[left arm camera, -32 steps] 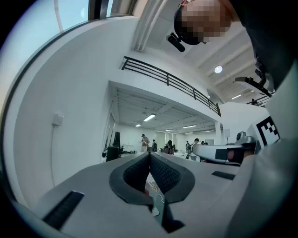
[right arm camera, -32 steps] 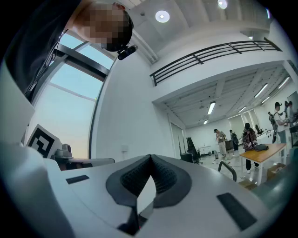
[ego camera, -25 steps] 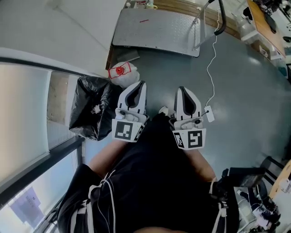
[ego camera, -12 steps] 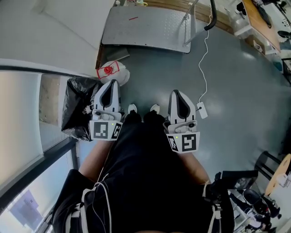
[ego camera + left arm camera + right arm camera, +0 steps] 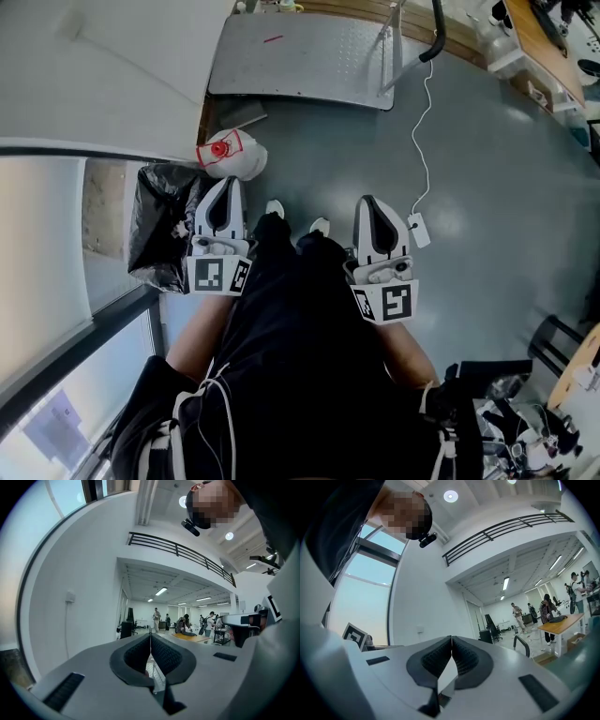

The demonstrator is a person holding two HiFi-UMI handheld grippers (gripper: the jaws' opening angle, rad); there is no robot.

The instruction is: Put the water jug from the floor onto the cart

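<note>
The water jug, white with a red cap, sits on the grey floor by the wall, in front of the cart's near left corner. The cart is a flat grey metal platform at the top of the head view, with its black handle at the right. My left gripper is shut and empty, its tips just short of the jug. My right gripper is shut and empty too, over bare floor to the right. In both gripper views the pads meet with nothing between them.
A black rubbish bag lies left of my left gripper, against the window ledge. A white cable runs from the cart handle to a small white box on the floor. The person's shoes show between the grippers. Desks stand at the far right.
My left gripper has shifted left and now points straight at the jug. The right gripper has drifted a little away from it. Both stay shut.
</note>
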